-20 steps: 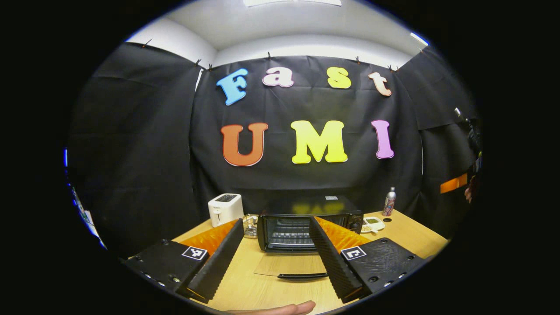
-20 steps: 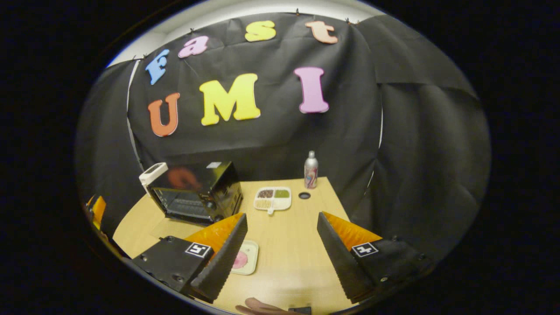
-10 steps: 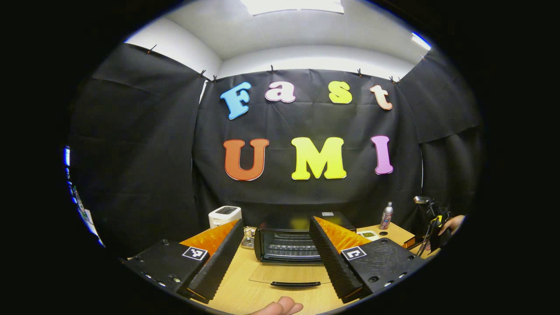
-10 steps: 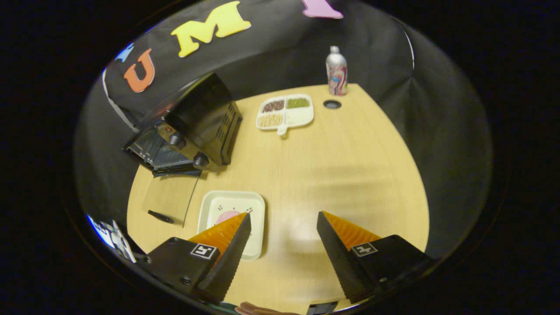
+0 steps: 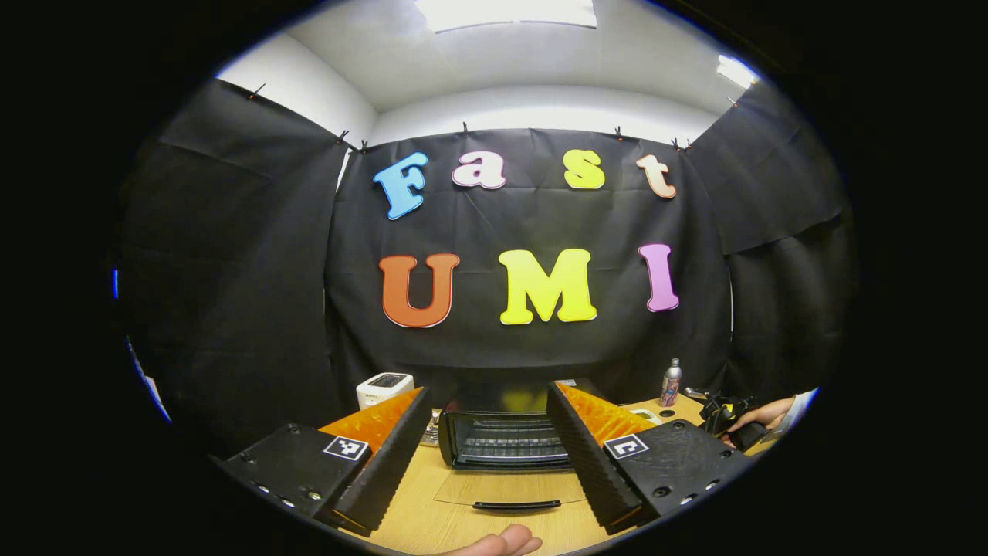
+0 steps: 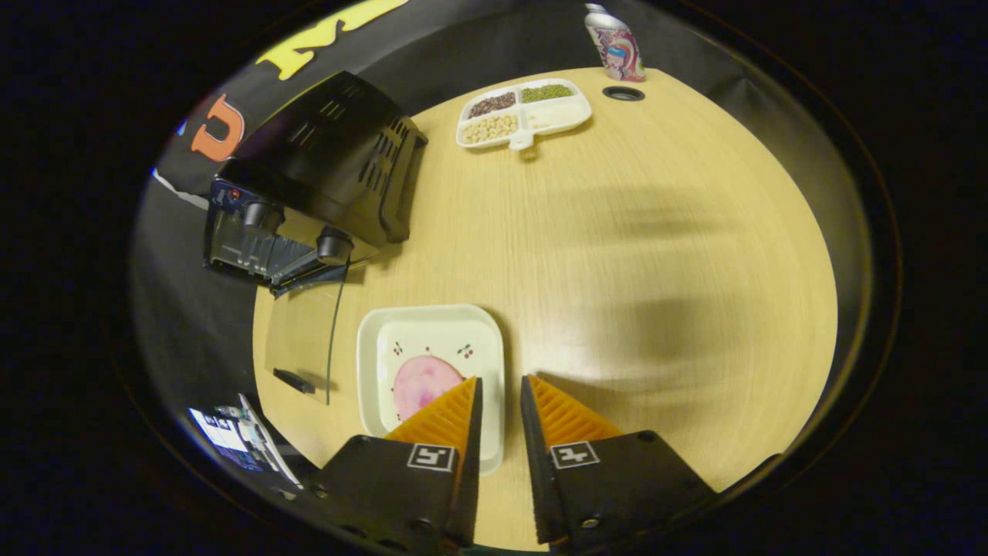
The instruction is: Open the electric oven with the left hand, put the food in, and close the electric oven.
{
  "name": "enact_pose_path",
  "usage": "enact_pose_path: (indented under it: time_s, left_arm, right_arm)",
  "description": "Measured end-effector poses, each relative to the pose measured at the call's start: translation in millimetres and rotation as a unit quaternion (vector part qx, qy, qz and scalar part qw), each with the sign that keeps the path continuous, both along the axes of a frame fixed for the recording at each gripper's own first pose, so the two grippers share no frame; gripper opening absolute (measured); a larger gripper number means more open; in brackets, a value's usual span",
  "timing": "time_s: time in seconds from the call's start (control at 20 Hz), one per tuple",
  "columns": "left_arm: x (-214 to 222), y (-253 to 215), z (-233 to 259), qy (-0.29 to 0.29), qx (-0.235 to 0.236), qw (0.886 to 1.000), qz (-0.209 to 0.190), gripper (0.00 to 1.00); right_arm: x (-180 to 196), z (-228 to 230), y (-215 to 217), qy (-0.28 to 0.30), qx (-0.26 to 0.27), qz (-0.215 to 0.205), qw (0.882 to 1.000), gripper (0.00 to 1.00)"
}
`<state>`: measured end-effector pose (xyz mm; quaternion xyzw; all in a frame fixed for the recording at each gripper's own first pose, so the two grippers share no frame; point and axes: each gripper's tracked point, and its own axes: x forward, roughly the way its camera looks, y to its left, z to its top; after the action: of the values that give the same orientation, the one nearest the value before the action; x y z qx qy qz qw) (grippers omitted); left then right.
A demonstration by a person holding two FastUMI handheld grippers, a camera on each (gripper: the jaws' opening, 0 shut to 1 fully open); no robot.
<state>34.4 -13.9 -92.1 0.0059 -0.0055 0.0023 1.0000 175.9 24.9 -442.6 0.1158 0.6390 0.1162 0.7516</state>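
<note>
In the left gripper view, the toaster [image 5: 384, 387] stood at the far left of the table [image 5: 432, 525], and the electric oven [image 5: 505, 432] sat straight ahead with its glass door [image 5: 511, 488] already dropped flat toward the camera. The left gripper [image 5: 486, 463] hung in front of it with its fingers spread wide and nothing between them — the opening step looked finished. Farther right a bottle [image 5: 671, 381] stood near the table's back edge, and a hand [image 5: 760, 417] held the other tool at the far right.

In the right gripper view, the oven [image 6: 309, 185] lay to the upper left, door [image 6: 301, 340] down. Just right of the door sat the square plate [image 6: 386, 340] with the pink food [image 6: 423, 384] on it. The right gripper [image 6: 499, 417] hovered at the plate's right rim, its fingers drawn nearly together around that edge; whether both pressed on it, I could not tell. A divided snack tray [image 6: 525, 116] lay well beyond.

So the step in hand seemed to be grasping the plate. Next would call for a firm pinch on the rim, a level lift, and a slide left into the open cavity — then the left gripper shutting the door.
</note>
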Motion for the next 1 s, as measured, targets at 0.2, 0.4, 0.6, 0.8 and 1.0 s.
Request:
enact_pose_path:
  time_s: [0.2,0.4,0.6,0.8,1.0]
  left_arm:
    - [-0.9,3.5,-8.5,0.011,-0.001,1.000,0.000,0.95]
    - [-0.6,5.5,-16.8,0.015,0.005,1.000,0.002,0.95]
    - [-2.3,5.2,-22.6,0.022,0.010,1.000,-0.001,0.95]
    - [1.0,6.4,-26.3,0.019,0.018,1.000,-0.004,0.95]
    - [1.0,0.0,-32.7,0.026,0.015,0.999,-0.017,0.95]
  right_arm:
    - [-7.9,-10.2,3.6,0.044,-0.007,0.020,0.999,0.03]
    - [-6.7,-10.8,1.7,0.057,-0.020,0.058,0.997,0.01]
    - [-13.1,-10.2,3.3,0.071,0.003,0.042,0.997,0.04]
    - [-32.2,0.3,0.7,0.082,0.041,0.026,0.995,0.04]
    - [-38.0,22.7,-8.2,0.061,0.059,0.017,0.996,0.01]
